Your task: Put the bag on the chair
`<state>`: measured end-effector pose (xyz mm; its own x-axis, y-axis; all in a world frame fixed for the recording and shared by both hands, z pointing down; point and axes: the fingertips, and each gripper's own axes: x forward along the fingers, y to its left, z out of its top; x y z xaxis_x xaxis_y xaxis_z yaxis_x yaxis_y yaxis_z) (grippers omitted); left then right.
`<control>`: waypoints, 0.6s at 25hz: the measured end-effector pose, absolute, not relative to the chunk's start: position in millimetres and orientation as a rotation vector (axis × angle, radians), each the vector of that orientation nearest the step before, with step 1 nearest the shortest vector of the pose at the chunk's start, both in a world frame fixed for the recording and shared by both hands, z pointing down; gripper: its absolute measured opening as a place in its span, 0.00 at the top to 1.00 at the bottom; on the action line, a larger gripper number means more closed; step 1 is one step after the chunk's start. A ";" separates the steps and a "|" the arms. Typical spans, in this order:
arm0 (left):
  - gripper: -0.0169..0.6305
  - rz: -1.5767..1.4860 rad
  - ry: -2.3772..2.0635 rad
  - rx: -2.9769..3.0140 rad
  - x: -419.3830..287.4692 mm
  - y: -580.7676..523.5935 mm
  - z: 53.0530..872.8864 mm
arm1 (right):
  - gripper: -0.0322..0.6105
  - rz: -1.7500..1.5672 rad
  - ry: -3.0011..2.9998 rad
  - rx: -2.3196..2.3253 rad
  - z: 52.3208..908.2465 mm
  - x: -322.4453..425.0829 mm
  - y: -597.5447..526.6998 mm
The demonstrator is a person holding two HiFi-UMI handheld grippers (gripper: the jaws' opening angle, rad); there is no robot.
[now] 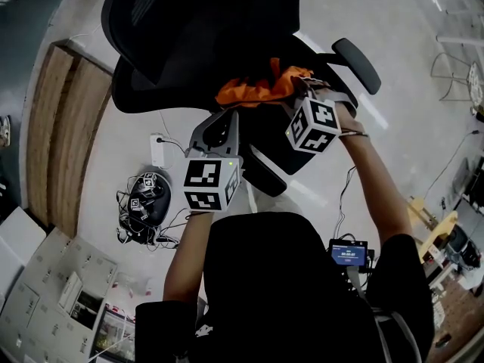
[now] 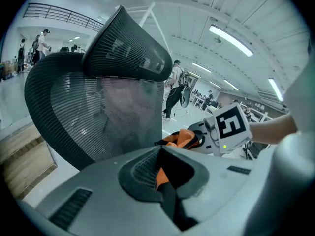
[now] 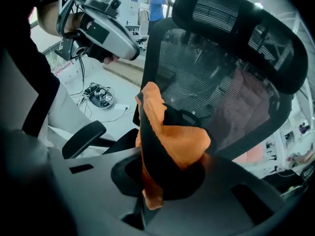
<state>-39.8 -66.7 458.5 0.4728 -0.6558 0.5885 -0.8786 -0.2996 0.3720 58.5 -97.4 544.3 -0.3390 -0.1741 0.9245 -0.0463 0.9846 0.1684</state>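
An orange bag (image 1: pixel 261 89) with black trim hangs over the seat of a black mesh office chair (image 1: pixel 189 21). My left gripper (image 1: pixel 231 106) is shut on the bag's near left edge. Orange cloth and a black strap (image 2: pixel 165 173) lie pinched in its jaws. My right gripper (image 1: pixel 300 88) is shut on the bag's right side. In the right gripper view the bag (image 3: pixel 172 141) rises bunched out of that gripper's (image 3: pixel 152 191) jaws, in front of the chair's mesh backrest (image 3: pixel 221 82). The seat under the bag is mostly hidden.
The chair's armrests (image 1: pixel 355 63) (image 3: pixel 81 139) flank the seat. On the floor to the left lie a power strip with tangled cables (image 1: pixel 147 199), a wooden platform (image 1: pixel 60 127) and white boxes (image 1: pixel 45 278). A small lit screen (image 1: pixel 348 253) sits at my right hip.
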 end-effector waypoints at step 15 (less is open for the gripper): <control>0.96 0.443 -1.205 2.031 -39.6 -98.8 492.3 | 0.85 -0.160 -1.876 0.222 580.6 48.3 -155.2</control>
